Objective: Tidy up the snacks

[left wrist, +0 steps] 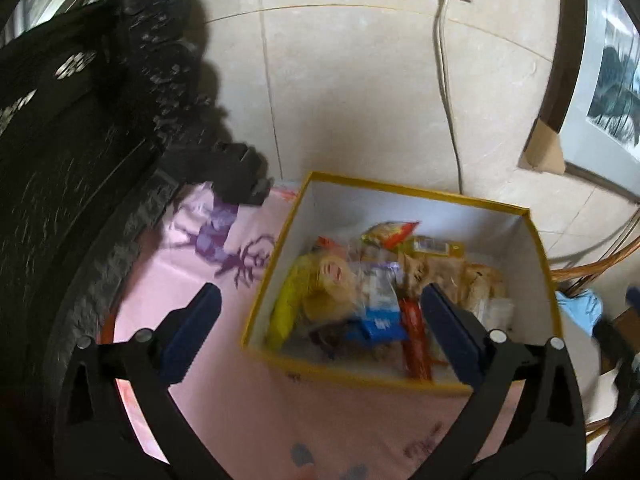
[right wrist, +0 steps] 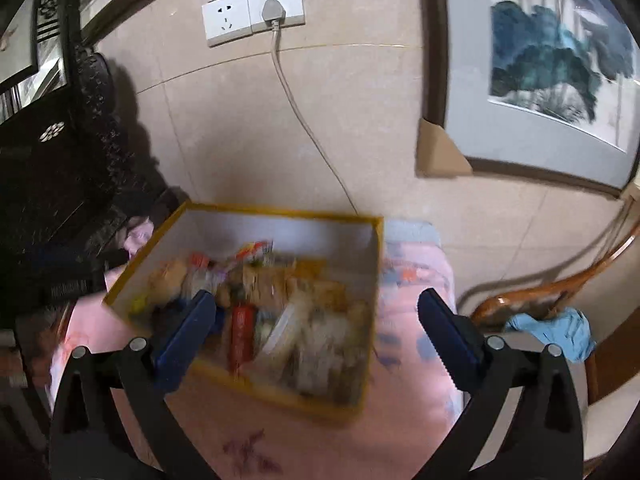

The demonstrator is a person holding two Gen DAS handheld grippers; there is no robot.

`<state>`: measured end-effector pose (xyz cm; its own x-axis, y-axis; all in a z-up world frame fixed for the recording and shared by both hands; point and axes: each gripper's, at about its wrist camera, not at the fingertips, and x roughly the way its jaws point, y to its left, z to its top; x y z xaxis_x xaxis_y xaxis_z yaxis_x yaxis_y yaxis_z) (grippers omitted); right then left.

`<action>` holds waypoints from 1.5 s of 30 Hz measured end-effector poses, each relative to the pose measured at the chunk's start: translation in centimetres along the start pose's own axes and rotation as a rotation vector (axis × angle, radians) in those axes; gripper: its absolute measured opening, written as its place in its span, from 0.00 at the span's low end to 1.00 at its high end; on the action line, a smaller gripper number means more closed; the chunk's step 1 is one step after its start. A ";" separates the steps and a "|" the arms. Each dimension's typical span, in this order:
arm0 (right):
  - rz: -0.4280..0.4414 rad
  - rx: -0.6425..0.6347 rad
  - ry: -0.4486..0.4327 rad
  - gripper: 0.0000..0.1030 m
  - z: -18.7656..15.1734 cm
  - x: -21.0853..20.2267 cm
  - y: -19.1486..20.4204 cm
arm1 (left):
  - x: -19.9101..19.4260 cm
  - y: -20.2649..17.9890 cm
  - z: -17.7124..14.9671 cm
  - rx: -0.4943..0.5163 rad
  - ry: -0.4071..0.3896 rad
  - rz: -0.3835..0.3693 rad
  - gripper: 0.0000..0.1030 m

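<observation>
A yellow-rimmed white box (left wrist: 400, 192) stands on a pink cloth (left wrist: 168, 288) and holds several snack packets: a yellow bag (left wrist: 288, 300), a blue-white packet (left wrist: 378, 312), a red stick pack (left wrist: 416, 332). My left gripper (left wrist: 320, 300) is open and empty, above the box's near left part. In the right wrist view the same box (right wrist: 280, 214) lies under my right gripper (right wrist: 316, 308), which is open and empty, with the red pack (right wrist: 242, 332) between its fingers' line of sight. Both views are motion-blurred.
A dark carved wooden cabinet (left wrist: 60, 160) stands to the left. A tiled wall with a socket (right wrist: 252, 8) and cord is behind. A framed painting (right wrist: 552, 60) leans at right. A wooden chair (right wrist: 560, 288) with blue cloth (right wrist: 560, 328) is at right.
</observation>
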<state>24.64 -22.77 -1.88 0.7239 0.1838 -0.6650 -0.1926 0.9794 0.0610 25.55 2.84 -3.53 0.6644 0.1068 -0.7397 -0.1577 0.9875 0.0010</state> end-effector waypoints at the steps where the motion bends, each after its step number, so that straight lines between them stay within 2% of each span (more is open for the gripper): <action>1: -0.015 -0.023 0.023 0.99 -1.3 -1.2 -0.1 | -0.8 0.1 -0.7 -0.007 0.021 0.007 0.98; 3: -0.022 -0.048 0.048 0.99 -3.0 -2.6 -0.4 | -2.4 0.2 -2.1 -0.017 0.050 0.050 0.98; 5: 0.016 -0.004 0.077 0.99 -4.8 -4.2 -1.3 | -4.3 0.2 -3.5 -0.040 0.057 0.100 0.98; 7: 0.139 0.161 0.096 0.99 -5.2 -5.8 -2.7 | -6.3 0.2 -5.1 -0.063 0.065 0.104 0.98; 9: 0.205 0.235 0.037 0.99 -4.9 -7.4 -3.2 | -8.1 0.2 -6.7 -0.092 0.070 0.117 0.98; 11: 0.125 0.165 0.042 0.99 -4.5 -7.9 -2.5 | -10.2 0.4 -8.6 -0.129 0.066 0.110 0.98; 13: 0.083 0.122 0.051 0.99 -4.3 -8.3 -1.8 | -11.8 0.5 -10.5 -0.133 0.074 0.073 0.98; 15: 0.099 0.173 0.058 0.99 -4.7 -9.7 -1.6 | -12.8 0.8 -11.9 -0.134 0.086 0.072 0.98; 17: 0.124 0.203 0.052 0.99 -5.5 -11.1 -1.3 | -13.0 0.8 -12.5 -0.109 0.102 0.026 0.98; 19: 0.062 0.214 0.035 0.99 -6.4 -12.4 -0.2 | -12.9 0.7 -12.4 -0.083 0.118 0.003 0.98; 21: 0.035 0.213 0.034 0.99 -6.7 -13.0 0.7 | -13.4 0.4 -12.0 -0.008 0.082 -0.054 0.98; 24: -0.013 0.201 -0.025 0.99 -6.7 -14.7 2.2 | -14.2 0.6 -11.5 0.050 0.047 -0.060 0.98; 26: 0.006 0.180 -0.026 0.99 -6.3 -15.0 3.0 | -14.6 0.9 -11.3 0.059 0.028 -0.061 0.98; 29: -0.030 0.195 -0.036 0.99 -6.2 -15.7 3.2 | -14.7 0.9 -10.9 0.070 0.041 -0.080 0.98; 32: -0.054 0.149 0.007 0.99 -6.2 -15.3 3.3 | -15.0 1.1 -10.8 0.040 0.027 -0.115 0.98; 35: -0.088 0.140 0.019 0.99 -6.3 -14.9 2.9 | -14.7 0.7 -10.7 0.041 0.046 -0.123 0.98; 40: -0.073 0.142 0.045 0.99 -6.7 -14.2 2.6 | -14.9 -0.2 -11.1 0.081 0.030 -0.092 0.98; 45: -0.062 0.126 0.059 0.99 -7.1 -14.0 3.0 | -15.2 -0.5 -11.4 0.089 0.029 -0.105 0.98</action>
<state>9.23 -23.02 2.27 0.6907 0.1212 -0.7129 -0.0618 0.9921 0.1088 7.15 -0.56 0.05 0.6523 -0.0003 -0.7580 -0.0218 0.9996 -0.0191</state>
